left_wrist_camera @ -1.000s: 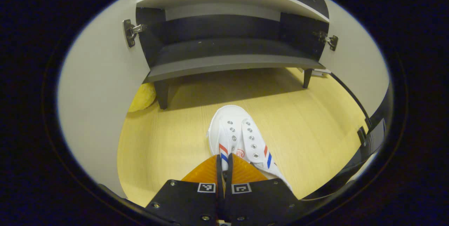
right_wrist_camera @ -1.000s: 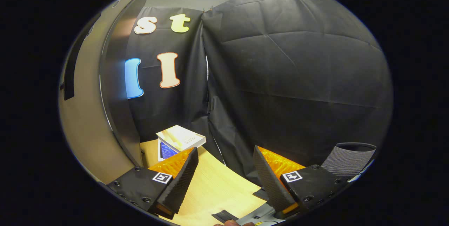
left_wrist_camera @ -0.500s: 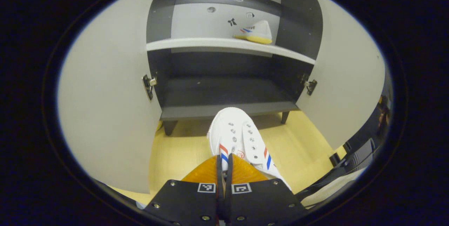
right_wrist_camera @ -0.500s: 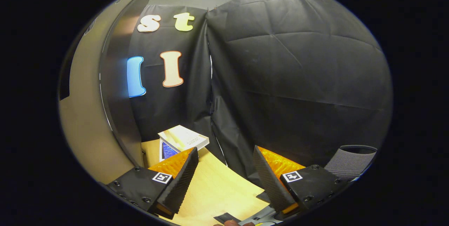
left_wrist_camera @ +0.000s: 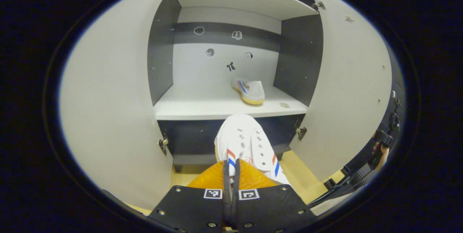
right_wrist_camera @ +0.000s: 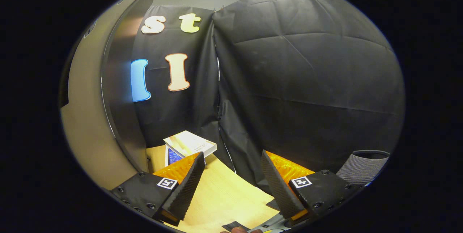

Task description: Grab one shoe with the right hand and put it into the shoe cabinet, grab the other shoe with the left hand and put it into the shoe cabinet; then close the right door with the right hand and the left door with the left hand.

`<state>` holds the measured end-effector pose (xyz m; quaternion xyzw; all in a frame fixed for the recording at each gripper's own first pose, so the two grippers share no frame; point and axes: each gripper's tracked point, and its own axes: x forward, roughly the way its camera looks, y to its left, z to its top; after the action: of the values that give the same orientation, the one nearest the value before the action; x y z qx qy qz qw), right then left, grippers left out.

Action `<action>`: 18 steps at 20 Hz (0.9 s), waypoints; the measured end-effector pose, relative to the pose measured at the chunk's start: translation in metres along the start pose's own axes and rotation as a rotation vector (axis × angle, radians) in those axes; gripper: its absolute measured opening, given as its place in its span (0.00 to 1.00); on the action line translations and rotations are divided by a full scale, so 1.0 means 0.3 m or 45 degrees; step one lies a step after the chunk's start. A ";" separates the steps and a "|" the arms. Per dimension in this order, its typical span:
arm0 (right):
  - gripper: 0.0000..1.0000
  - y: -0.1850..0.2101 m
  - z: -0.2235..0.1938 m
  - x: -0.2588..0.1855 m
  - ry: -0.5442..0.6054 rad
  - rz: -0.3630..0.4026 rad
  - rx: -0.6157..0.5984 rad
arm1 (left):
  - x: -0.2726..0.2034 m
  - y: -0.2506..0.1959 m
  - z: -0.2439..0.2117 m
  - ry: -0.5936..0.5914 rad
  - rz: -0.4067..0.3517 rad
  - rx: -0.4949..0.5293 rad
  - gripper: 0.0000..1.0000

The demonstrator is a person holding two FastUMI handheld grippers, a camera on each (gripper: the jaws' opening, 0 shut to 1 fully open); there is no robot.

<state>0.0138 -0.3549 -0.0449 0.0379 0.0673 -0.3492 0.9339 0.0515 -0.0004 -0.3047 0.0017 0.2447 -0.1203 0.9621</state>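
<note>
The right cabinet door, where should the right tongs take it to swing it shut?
Judging by its pose, grip the right door at its free vertical edge, the edge nearest the camera, coming from outside. Its hinges sit at the cabinet side, so the far edge gives the most leverage. The right tongs stand open.

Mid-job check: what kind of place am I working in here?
Likely a staged recording booth, not a home: black cloth wall, a shoe cabinet with both doors open on a wood-look floor, and a book lying beside it.
</note>
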 end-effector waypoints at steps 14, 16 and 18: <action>0.98 -0.100 0.046 0.085 -0.012 -0.087 0.008 | -0.044 0.005 0.047 -0.331 0.132 0.059 0.01; 0.98 -0.110 0.066 0.103 -0.020 -0.099 0.009 | -0.037 0.008 0.045 -0.358 0.153 0.063 0.01; 0.98 -0.122 0.086 0.114 -0.031 -0.115 0.003 | -0.055 0.004 0.056 -0.383 0.169 0.056 0.01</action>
<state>0.0179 -0.4076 -0.0254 0.0319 0.0571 -0.3915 0.9179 0.0455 0.0034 -0.2822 0.0211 0.0946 -0.0607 0.9934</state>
